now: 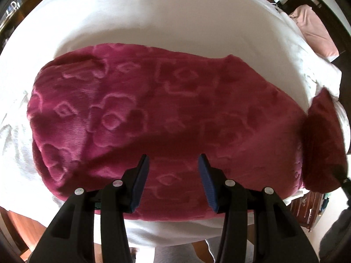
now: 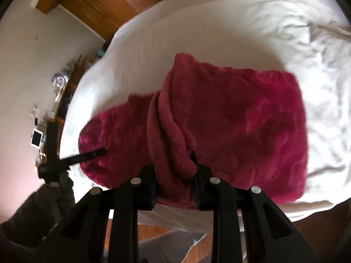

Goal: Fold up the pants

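Observation:
The pants [image 1: 166, 114] are plush crimson fleece with an embossed flower pattern, lying across a white bed. In the left wrist view my left gripper [image 1: 173, 164] hovers open and empty just above the near edge of the cloth. In the right wrist view my right gripper [image 2: 175, 171] is shut on a bunched fold of the pants [image 2: 241, 131], lifted above the rest of the cloth. That lifted end shows at the right edge of the left wrist view [image 1: 322, 144]. My left gripper shows at the left of the right wrist view [image 2: 96, 153].
The white bedsheet [image 1: 153, 17] is rumpled on its far side [image 2: 318, 65]. A pink pillow [image 1: 313, 30] lies at the bed's far corner. A wooden nightstand with small items [image 2: 57, 100] stands beside the bed. Wooden floor lies below the near edge.

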`<state>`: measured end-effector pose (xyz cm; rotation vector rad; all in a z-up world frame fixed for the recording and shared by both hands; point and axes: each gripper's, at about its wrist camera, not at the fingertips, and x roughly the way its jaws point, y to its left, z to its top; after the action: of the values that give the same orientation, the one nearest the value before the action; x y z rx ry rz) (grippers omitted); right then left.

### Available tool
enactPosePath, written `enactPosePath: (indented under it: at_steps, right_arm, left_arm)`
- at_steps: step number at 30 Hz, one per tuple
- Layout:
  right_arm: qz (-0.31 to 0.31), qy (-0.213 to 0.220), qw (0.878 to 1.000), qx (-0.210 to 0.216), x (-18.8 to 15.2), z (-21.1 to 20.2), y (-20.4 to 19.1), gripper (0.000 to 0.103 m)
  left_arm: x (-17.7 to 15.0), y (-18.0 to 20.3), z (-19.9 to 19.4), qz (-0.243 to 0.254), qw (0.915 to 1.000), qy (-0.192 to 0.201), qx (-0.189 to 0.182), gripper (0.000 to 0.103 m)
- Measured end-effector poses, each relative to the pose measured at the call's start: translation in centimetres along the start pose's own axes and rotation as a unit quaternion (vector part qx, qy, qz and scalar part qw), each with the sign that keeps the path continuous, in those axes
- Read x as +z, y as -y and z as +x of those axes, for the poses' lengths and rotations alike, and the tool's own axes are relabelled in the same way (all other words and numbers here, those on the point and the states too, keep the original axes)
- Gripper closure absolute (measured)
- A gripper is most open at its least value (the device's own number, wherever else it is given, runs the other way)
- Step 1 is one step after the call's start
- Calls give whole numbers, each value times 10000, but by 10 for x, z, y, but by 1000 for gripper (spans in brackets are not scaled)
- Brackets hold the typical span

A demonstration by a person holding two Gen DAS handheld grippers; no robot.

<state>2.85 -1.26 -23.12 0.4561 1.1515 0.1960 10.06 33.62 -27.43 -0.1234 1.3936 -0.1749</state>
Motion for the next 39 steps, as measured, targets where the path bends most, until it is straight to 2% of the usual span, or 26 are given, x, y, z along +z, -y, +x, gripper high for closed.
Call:
enactPosePath:
  at_steps: [8,17,20,21,24,26,34,39]
  right_arm:
    - [-343,-482,9981,-142,-17,46,-21,78]
    - [-647,-872,9933,-401,-32,98,-35,78]
    - [-706,-974,9911,-568,-40,121,-36,74]
    - [-741,-990,9907,-574,-41,125,-37,67]
    - [-773,-1040,9906,-431,-43,131,-41,50]
    - [-855,-1075,9897,-400,-44,136,-47,47]
    - [-930,-1271,9874,119,-45,124,-53,46]
    - [-936,-1251,9874,268,-44,106,-48,46]
  left_arm:
    - [-2,-31,0,20,9999,-99,-24,56]
    - [5,-28,3,260,9994,-204,-142,56]
    - [13,-13,8,361,9990,-229,-151,56]
    - [14,-9,9,399,9988,-235,-153,56]
    - [17,-3,9,467,9984,-247,-184,56]
    - [20,2,9,511,9982,-246,-207,56]
    - [26,29,4,622,9972,-184,-371,56]
    - [22,70,5,741,9957,-173,-534,56]
